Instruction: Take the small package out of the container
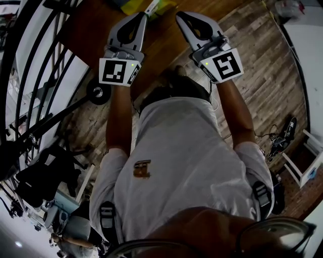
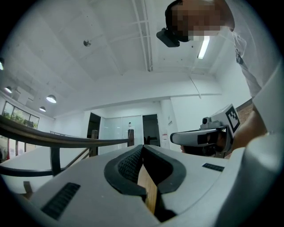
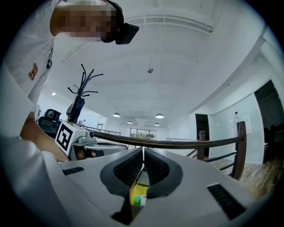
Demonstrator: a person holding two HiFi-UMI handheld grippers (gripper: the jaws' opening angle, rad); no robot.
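Over the desk (image 1: 161, 43), your left tool (image 1: 145, 15) and right tool (image 1: 180, 16) are both clenched, tips touching; a yellow package (image 3: 138, 195) lies beneath.

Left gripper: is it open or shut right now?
Shut. The left gripper has its jaws touching at the tips, with nothing between them.

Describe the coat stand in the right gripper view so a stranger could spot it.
Start at the white ceiling and go down its left side, next to the person's shirt. The coat stand rises there above a marker cube; only it has thin black branching hooks.
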